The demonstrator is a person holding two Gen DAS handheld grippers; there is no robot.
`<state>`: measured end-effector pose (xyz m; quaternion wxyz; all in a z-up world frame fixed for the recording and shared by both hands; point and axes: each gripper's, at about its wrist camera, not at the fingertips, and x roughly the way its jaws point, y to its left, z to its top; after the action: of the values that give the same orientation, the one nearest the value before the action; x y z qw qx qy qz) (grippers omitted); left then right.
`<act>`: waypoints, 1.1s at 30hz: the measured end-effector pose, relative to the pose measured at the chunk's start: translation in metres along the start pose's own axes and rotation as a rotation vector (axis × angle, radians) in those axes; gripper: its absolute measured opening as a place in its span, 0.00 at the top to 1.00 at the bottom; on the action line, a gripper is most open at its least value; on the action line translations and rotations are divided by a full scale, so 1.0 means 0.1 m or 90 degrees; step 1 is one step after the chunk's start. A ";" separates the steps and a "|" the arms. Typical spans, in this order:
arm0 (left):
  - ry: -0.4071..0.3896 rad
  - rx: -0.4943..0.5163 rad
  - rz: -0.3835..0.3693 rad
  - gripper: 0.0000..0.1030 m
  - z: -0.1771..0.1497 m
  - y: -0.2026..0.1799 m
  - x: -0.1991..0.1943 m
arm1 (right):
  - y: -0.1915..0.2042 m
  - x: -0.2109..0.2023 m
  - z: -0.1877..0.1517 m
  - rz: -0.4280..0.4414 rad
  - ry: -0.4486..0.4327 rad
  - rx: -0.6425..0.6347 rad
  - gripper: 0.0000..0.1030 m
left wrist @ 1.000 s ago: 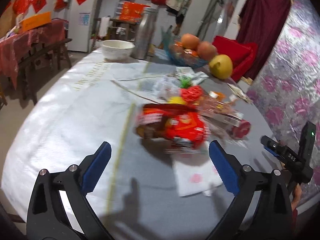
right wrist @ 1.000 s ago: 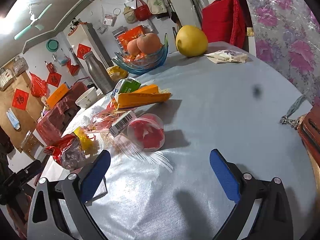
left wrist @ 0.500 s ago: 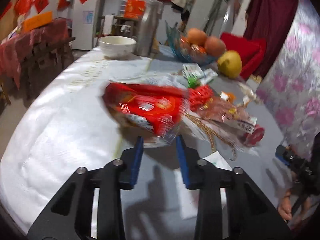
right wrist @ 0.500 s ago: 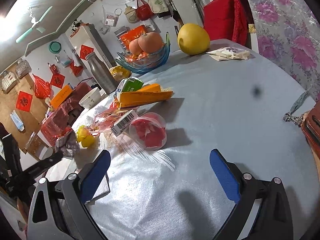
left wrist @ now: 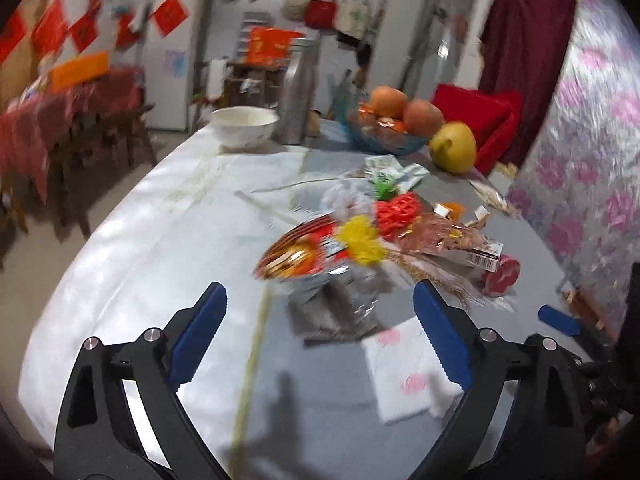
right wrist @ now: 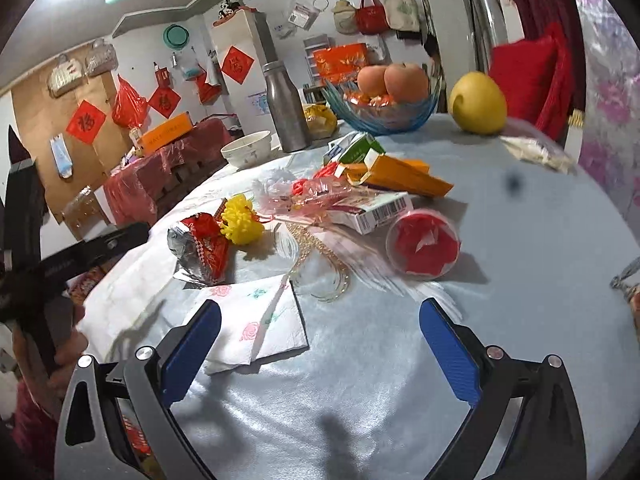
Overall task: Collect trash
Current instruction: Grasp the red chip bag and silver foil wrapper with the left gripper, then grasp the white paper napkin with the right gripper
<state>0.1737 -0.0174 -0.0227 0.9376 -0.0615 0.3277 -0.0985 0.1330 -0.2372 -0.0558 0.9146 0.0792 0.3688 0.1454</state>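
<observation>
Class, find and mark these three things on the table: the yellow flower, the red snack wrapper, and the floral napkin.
yellow flower (right wrist: 240,220), right wrist view, middle of the petals.
red snack wrapper (right wrist: 206,248), right wrist view, red printed face.
floral napkin (right wrist: 256,324), right wrist view, white middle, near the pink rose print.

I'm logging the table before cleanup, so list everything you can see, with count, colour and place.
snack wrapper: one, red and silver, left of pile
artificial flower: one, yellow, beside wrapper
napkin: one, white with floral print, nearest
plastic cup: one, clear with red inside, on its side
barcoded box: one, white, mid pile
orange carton: one, behind box
bowl: one, white, far edge
flask: one, steel
fruit bowl: one, blue glass
pomelo: one, yellow
left gripper: jaws open, empty
right gripper: jaws open, empty
</observation>
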 end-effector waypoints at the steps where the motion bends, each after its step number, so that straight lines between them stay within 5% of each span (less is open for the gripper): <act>1: 0.015 0.030 0.001 0.09 0.04 -0.09 0.14 | 0.00 0.00 0.00 0.002 0.003 -0.002 0.05; 4: 0.058 0.038 0.062 0.21 0.08 -0.11 0.51 | -0.02 0.01 -0.03 0.016 0.013 0.004 0.05; 5: 0.077 0.024 0.048 0.46 0.08 -0.04 0.60 | -0.02 0.00 -0.03 0.020 0.014 0.005 0.05; 9: 0.084 -0.038 -0.012 0.62 0.03 0.22 0.59 | 0.03 -0.01 -0.05 0.042 0.020 0.004 0.05; 15: 0.036 -0.033 0.006 0.63 -0.07 0.35 0.21 | 0.31 0.24 -0.06 0.077 0.078 -0.016 0.15; 21: 0.010 -0.057 -0.016 0.63 -0.11 0.51 -0.03 | 0.52 0.55 -0.07 0.029 0.143 -0.041 0.19; 24: 0.002 -0.069 -0.029 0.63 -0.12 0.57 -0.10 | 0.69 0.62 -0.10 -0.046 0.132 -0.099 0.44; 26: -0.002 -0.077 -0.036 0.63 -0.12 0.60 -0.16 | 0.75 0.61 -0.12 -0.068 0.118 -0.125 0.95; 33: -0.028 -0.090 -0.034 0.63 -0.10 0.76 -0.49 | 0.75 0.33 0.02 0.008 0.061 -0.093 0.97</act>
<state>0.1407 0.0668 -0.0142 0.9350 -0.1384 0.3113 -0.0987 0.1413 -0.1560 -0.0575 0.8983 0.0078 0.4002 0.1811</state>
